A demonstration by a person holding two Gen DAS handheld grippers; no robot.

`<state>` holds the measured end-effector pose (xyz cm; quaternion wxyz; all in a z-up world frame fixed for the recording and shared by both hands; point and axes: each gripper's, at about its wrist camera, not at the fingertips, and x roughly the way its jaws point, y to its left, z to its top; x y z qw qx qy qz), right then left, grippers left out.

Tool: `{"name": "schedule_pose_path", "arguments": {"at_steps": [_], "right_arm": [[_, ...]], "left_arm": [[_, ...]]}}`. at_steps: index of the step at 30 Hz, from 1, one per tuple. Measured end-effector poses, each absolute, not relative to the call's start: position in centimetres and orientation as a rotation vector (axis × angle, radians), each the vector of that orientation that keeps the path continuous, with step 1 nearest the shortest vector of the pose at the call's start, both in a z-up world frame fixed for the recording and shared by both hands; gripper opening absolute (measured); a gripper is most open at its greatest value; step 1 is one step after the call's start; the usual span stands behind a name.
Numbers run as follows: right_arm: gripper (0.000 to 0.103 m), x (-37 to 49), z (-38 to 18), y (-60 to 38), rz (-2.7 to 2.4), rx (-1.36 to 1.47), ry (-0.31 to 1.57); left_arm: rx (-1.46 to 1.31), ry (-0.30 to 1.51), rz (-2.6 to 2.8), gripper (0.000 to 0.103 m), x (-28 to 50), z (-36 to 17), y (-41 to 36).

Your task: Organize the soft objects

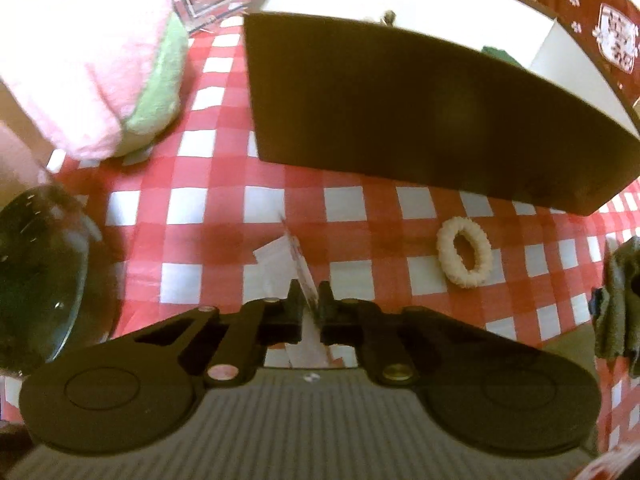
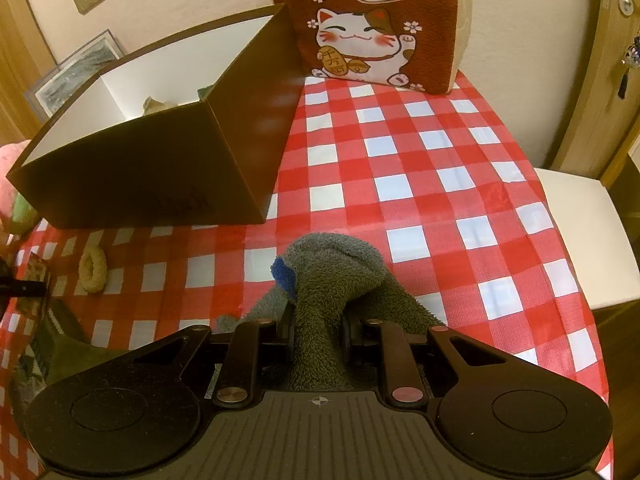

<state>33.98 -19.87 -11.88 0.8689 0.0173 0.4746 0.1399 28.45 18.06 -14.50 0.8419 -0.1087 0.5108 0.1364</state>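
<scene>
Two grippers are loaded on my feeds: my left gripper [image 1: 310, 300] pinches a thin white packet [image 1: 298, 264] edge-on above the red-checked tablecloth [image 1: 224, 236], and my right gripper [image 2: 318, 320] is clamped on a grey-green terry towel [image 2: 332, 276] with a blue patch. Near them a cream scrunchie [image 1: 464, 258] lies on the cloth just before the dark open box [image 2: 160, 176], a pink-and-green plush [image 1: 104, 60] sitting left of that box.
</scene>
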Motion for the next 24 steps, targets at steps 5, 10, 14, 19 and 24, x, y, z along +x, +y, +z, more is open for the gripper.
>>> {"name": "schedule_pose_path", "arguments": {"at_steps": [5, 10, 14, 19, 24], "right_arm": [[0.020, 33.8, -11.6, -19.9, 0.307, 0.055, 0.979], [0.019, 33.4, -10.6, -20.1, 0.336, 0.084, 0.948], [0.019, 33.1, -9.5, -20.5, 0.347, 0.108, 0.920], [0.019, 32.4, -7.7, -20.9, 0.358, 0.118, 0.872], [0.019, 31.7, -5.8, -21.0, 0.375, 0.117, 0.825]], "left_arm": [[-0.230, 1.049, 0.282, 0.002, 27.2, -13.5, 18.4], [-0.205, 1.012, 0.266, 0.001, 26.2, -12.1, 18.1], [-0.207, 0.977, 0.256, 0.001, 25.5, -10.5, 17.6], [-0.201, 0.934, 0.249, 0.001, 24.8, -8.2, 17.1], [-0.196, 0.895, 0.255, 0.001, 24.4, -6.0, 16.8]]}}
